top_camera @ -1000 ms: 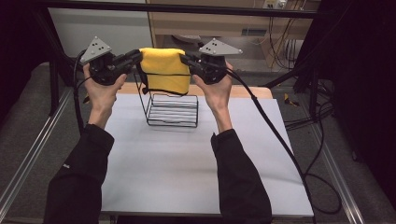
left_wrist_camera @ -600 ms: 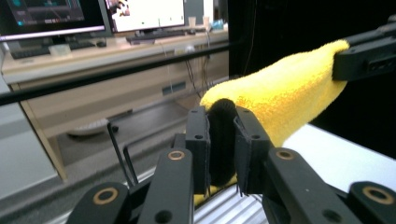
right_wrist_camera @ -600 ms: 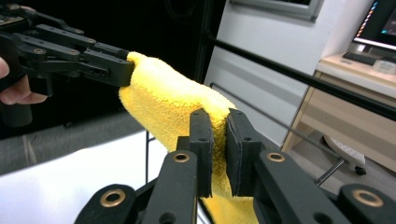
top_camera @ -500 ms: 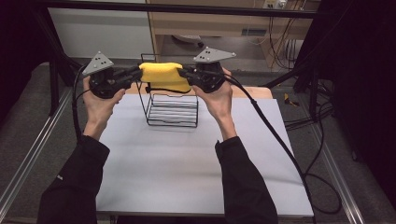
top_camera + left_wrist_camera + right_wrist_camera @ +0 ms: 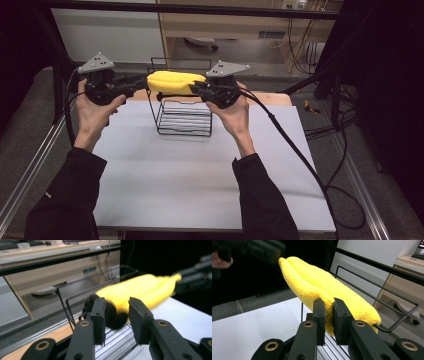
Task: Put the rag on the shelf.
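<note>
The yellow cloth (image 5: 176, 82) is folded and lies over the top of the wire rack (image 5: 184, 120) on the bench (image 5: 200, 180). The left tool (image 5: 116, 312) has just been opening and its jaws stand apart around the cloth end; the right tool (image 5: 329, 315) is clamped on the cloth. Only the right release is left, I judge.

The cloth (image 5: 176, 82) lies over the wire rack (image 5: 184, 120), which stands on the table (image 5: 200, 185).

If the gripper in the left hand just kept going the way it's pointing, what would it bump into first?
Most likely the yellow cloth. The left gripper has just been opening its jaws, and the cloth's end lies right ahead between them, draped over the wire rack. Beyond it waits the right gripper, though depth is hard to judge.
</note>
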Action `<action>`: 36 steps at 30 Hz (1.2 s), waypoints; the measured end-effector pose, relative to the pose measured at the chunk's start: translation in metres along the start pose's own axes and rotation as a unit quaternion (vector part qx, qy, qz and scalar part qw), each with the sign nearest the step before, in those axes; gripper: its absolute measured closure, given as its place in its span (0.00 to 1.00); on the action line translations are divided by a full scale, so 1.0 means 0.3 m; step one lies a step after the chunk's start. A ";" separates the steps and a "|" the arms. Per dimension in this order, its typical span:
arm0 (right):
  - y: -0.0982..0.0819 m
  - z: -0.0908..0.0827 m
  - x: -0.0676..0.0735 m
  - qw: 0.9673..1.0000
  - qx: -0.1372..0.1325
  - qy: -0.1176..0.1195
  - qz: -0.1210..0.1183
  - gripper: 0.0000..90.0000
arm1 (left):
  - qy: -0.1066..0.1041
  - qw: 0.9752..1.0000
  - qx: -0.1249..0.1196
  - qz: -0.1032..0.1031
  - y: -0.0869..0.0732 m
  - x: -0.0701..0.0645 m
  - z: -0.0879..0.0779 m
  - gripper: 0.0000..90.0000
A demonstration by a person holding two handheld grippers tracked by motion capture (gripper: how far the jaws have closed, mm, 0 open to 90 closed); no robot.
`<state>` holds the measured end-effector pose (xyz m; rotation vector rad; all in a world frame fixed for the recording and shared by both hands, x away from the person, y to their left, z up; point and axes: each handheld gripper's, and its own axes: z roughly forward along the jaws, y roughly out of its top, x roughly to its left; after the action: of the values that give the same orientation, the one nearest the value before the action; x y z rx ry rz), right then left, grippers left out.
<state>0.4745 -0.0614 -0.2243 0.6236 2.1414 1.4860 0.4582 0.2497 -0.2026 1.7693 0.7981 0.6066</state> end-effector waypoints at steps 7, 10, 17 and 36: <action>-0.022 0.009 0.006 1.000 0.009 0.005 -0.003 0.90 | -0.004 1.000 0.022 -0.013 0.034 -0.005 0.054 0.93; -0.030 0.010 0.006 1.000 0.011 0.008 -0.002 0.89 | -0.007 0.999 0.051 -0.008 0.024 -0.011 0.097 0.99; -0.047 0.014 0.007 1.000 0.018 0.013 -0.001 0.85 | -0.015 0.997 0.081 0.012 -0.012 -0.023 0.127 1.00; -0.117 0.057 -0.025 0.996 0.048 0.007 0.072 1.00 | -0.003 0.994 0.107 0.036 -0.087 -0.027 0.181 1.00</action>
<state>0.4869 -0.0643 -0.2619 0.8177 2.2304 1.4716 0.4864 0.2163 -0.2449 2.0014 0.8213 0.5808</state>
